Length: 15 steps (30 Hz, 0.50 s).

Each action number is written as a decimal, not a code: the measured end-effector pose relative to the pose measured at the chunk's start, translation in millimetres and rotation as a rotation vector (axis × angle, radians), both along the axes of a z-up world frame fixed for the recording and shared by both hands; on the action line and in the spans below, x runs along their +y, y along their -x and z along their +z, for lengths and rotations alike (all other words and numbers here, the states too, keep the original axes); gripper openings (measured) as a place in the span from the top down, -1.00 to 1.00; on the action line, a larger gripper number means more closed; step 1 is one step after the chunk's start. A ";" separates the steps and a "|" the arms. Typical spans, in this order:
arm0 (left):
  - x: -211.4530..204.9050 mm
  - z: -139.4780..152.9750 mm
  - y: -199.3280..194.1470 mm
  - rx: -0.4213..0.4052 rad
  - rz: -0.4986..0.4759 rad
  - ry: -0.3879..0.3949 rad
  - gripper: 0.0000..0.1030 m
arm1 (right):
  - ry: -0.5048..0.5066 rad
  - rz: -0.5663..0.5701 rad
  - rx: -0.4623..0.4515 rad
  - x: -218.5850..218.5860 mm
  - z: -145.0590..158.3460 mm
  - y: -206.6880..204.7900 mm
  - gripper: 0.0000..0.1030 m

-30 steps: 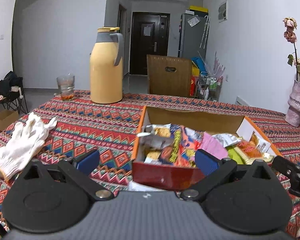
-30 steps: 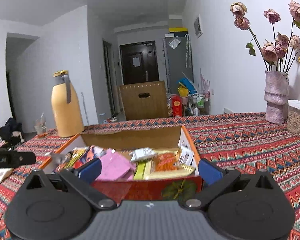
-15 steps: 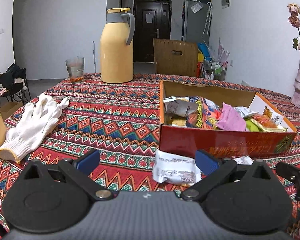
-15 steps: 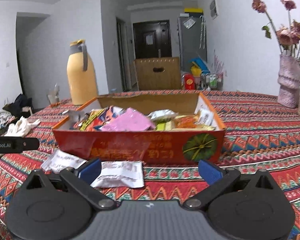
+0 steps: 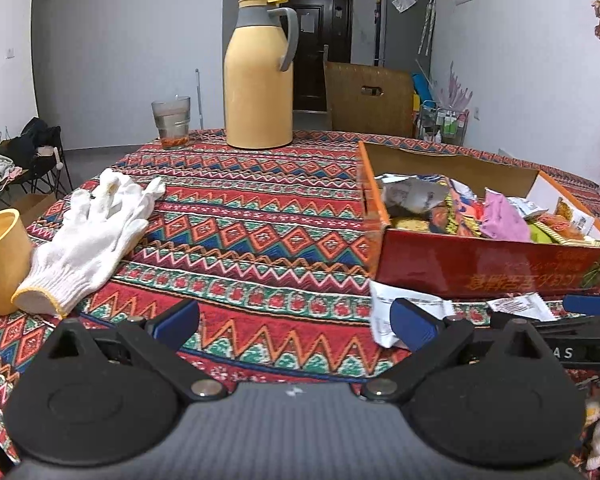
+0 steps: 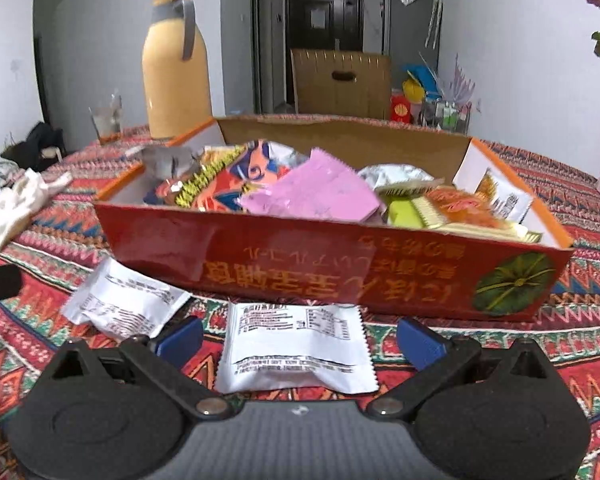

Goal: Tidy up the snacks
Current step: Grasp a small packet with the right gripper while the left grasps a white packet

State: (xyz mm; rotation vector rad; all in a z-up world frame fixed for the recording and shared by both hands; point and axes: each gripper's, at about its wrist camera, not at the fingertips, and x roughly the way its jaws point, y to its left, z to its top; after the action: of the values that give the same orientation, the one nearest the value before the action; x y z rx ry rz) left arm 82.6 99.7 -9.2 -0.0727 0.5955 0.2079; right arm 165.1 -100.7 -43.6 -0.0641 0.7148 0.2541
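Note:
A red cardboard box (image 6: 340,268) (image 5: 492,270) holding several snack packets stands on the patterned tablecloth. Two white snack packets lie on the cloth in front of it. One white packet (image 6: 298,344) lies between the fingers of my right gripper (image 6: 298,340), which is open around it. The other white packet (image 6: 124,304) (image 5: 384,312) lies further left, beside the right fingertip of my left gripper (image 5: 294,320). The left gripper is open with only tablecloth between its fingers. The right gripper's fingertip (image 5: 584,305) shows at the right edge of the left wrist view.
A white work glove (image 5: 92,240) and a yellow mug (image 5: 0,260) lie at the left. A tall yellow thermos (image 5: 260,76) and a glass (image 5: 172,122) stand at the table's far side. A wooden chair back (image 5: 368,100) stands behind the table.
Both grippers have pulled back and dropped from above the box toward the cloth in front of it. The two white packets came into view, one now between the right fingers.

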 end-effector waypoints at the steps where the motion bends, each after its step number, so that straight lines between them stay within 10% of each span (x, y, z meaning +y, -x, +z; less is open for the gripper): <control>1: 2.6 0.1 0.0 -0.004 0.013 0.003 -1.00 | 0.003 -0.003 0.007 1.2 -1.8 -1.1 -1.00; 15: 2.9 -4.3 -10.2 0.035 -0.005 0.031 -1.00 | -0.035 0.043 -0.028 -5.2 7.8 8.6 0.20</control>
State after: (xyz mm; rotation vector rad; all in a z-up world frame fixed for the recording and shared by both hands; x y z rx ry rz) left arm 92.8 102.6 -13.5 -0.0978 0.6335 0.1959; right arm 156.6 -105.9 -35.7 -0.0493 0.6818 0.3068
